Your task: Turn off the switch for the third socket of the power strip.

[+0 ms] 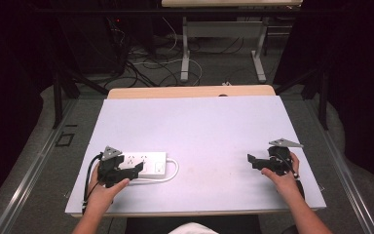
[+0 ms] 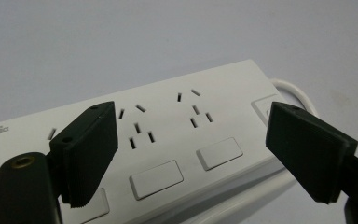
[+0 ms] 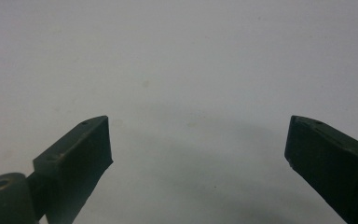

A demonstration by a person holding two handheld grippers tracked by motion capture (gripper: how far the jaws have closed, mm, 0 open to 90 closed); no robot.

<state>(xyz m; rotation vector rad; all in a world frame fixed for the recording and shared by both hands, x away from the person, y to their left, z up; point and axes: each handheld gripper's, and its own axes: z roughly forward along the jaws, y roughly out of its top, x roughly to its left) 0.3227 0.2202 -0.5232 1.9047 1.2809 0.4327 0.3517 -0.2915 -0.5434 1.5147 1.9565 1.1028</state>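
A: What does the high view give?

B: A pale sheet covers the counter (image 1: 199,126). A white power strip (image 1: 143,163) lies flat near the front left, its white cord (image 1: 168,175) looping out of the right end and running back along the near side. The left claw (image 1: 132,171) is held by the left hand (image 1: 104,187) right at the strip, jaws over its near edge. The right claw (image 1: 251,160) sits well apart at the front right, in the right hand (image 1: 282,178), pointing left over bare sheet.

A: And the left gripper view?

B: The left claw (image 2: 191,149) stands wide open, jaws spread to either side of the strip (image 2: 182,140), which lies beneath them. I see socket holes, three rectangular switches (image 2: 156,178) along the near edge, and the cord (image 2: 291,88) curving off at the right. I cannot tell whether the jaws touch the strip.

A: The right gripper view?

B: The right claw (image 3: 198,156) is also wide open, nothing between its jaws, with the plain sheet (image 3: 177,60) below.
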